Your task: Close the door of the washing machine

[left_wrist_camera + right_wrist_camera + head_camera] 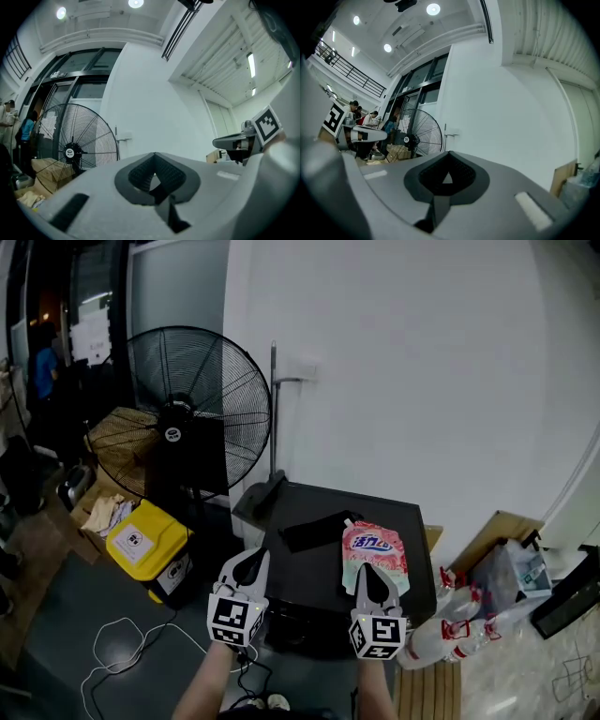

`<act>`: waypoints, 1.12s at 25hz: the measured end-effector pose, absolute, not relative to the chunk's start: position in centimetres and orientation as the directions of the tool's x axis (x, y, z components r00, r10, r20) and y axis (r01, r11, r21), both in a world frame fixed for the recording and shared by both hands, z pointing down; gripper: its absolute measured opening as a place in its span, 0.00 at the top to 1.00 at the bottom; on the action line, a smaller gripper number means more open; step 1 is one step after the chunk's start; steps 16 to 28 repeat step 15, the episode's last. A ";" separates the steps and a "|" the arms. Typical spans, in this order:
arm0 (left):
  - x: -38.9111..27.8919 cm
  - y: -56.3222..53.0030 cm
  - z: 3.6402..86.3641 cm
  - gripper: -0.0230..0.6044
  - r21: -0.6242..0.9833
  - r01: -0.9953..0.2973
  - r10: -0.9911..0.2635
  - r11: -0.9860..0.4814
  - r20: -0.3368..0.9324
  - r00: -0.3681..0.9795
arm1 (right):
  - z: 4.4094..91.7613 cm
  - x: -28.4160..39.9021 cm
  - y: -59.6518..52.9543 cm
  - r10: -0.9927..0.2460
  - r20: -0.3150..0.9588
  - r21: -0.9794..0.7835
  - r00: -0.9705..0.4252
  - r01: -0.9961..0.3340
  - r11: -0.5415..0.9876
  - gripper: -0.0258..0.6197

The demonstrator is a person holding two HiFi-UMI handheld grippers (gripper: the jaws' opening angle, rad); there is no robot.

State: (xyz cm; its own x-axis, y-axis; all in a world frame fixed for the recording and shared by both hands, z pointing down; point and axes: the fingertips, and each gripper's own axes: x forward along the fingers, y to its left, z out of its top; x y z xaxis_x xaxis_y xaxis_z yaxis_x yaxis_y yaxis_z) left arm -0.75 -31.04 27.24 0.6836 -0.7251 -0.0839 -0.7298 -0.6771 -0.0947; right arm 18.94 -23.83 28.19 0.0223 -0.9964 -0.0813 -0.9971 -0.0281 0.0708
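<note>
My left gripper (153,155) has its jaws together with nothing between them, and so does my right gripper (449,153); both are held level, side by side. Just beneath and ahead of them lies the washing machine (384,512), a dark grey box seen from above. A pink detergent pouch (375,554) lies on its top right at my right gripper's tip, and a black cloth (317,529) lies between the two tips and a little beyond. Its front is only a dark shape under my grippers, so I cannot tell how the door stands. Only the head view shows the machine; the gripper views look over it to the white wall (511,117) and, off to the left, a big standing fan (75,150) and people (354,112) by a glazed doorway. Left of my left gripper sit a yellow box (148,538) and a white cable (122,652) on the floor; right of my right gripper, plastic bottles (450,629) crowd the machine's side.
</note>
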 end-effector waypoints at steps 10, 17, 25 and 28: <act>-0.6 -31.3 27.6 0.95 -0.093 -0.726 -0.723 -0.682 -0.072 0.688 | 28.5 18.9 -24.2 -0.997 -0.070 0.067 0.018 -0.998 -0.023 0.94; -1.0 -31.6 27.8 0.95 -0.097 -0.728 -0.725 -0.679 -0.071 0.685 | 28.7 18.6 -24.6 -0.997 -0.072 0.066 0.014 -0.998 -0.018 0.94; -1.0 -31.6 27.8 0.95 -0.097 -0.728 -0.725 -0.679 -0.071 0.685 | 28.7 18.6 -24.6 -0.997 -0.072 0.066 0.014 -0.998 -0.018 0.94; -1.0 -31.6 27.8 0.95 -0.097 -0.728 -0.725 -0.679 -0.071 0.685 | 28.7 18.6 -24.6 -0.997 -0.072 0.066 0.014 -0.998 -0.018 0.94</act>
